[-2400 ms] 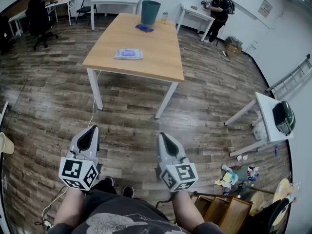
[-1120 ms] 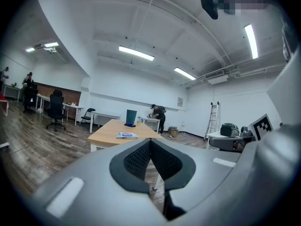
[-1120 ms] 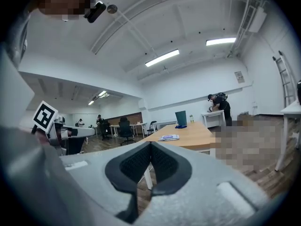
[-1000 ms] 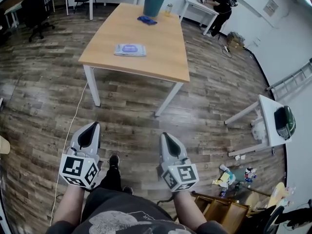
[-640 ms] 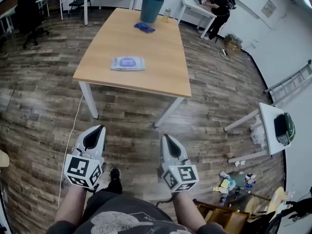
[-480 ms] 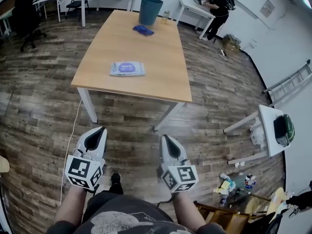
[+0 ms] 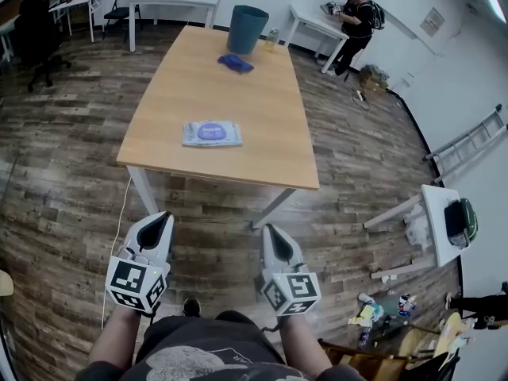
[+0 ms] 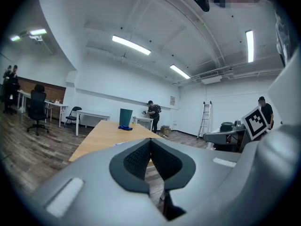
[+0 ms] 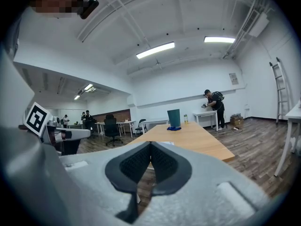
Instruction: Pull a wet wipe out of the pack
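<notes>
Approach is the step in hand: left tongs (image 7: 161, 217) and right tongs (image 7: 270, 230), both closed and empty, hang well short of the wipe pack (image 7: 212, 133) on the desk (image 7: 266, 70). Next they must reach it and open its seemingly shut flap.

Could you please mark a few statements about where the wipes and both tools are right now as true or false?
1. The wet wipe pack lies flat on the wooden table. True.
2. The left tool is shut on a wipe. False: its jaws are together with nothing between them.
3. The teal bin stands on the floor beside the table. False: it stands on the table's far end.
4. The left tool and the right tool are both short of the table, over the floor. True.
5. The blue cloth lies on the pack. False: it lies apart from it, near the bin.
</notes>
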### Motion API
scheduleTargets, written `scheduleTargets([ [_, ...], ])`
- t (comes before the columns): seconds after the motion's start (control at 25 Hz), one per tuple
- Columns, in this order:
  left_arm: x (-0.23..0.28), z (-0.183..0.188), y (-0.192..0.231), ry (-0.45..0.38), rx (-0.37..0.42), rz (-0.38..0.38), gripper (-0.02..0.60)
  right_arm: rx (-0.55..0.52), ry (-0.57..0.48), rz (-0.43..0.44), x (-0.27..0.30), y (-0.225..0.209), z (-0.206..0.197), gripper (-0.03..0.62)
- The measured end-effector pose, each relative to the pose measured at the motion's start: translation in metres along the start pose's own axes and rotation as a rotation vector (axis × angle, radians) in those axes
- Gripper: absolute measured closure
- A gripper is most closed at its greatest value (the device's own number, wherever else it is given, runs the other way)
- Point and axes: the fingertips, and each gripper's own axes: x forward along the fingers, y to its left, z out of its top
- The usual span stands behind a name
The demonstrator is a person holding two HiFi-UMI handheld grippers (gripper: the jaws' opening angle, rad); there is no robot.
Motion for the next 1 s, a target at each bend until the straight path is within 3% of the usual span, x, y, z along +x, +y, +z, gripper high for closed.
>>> scheduleTargets([
  [0.48, 0.041, -0.011, 0.024, 0.036, -0.01, 0.003, 0.562, 0.006, 0.031, 0.007, 0.054, -0.014, -0.01, 0.603],
  [1.0, 0.131, -0.005, 0.056, 0.065, -0.02, 0.07, 0.561, 0.036, 0.084, 0.078, 0.159, -0.064, -0.006, 0.604],
])
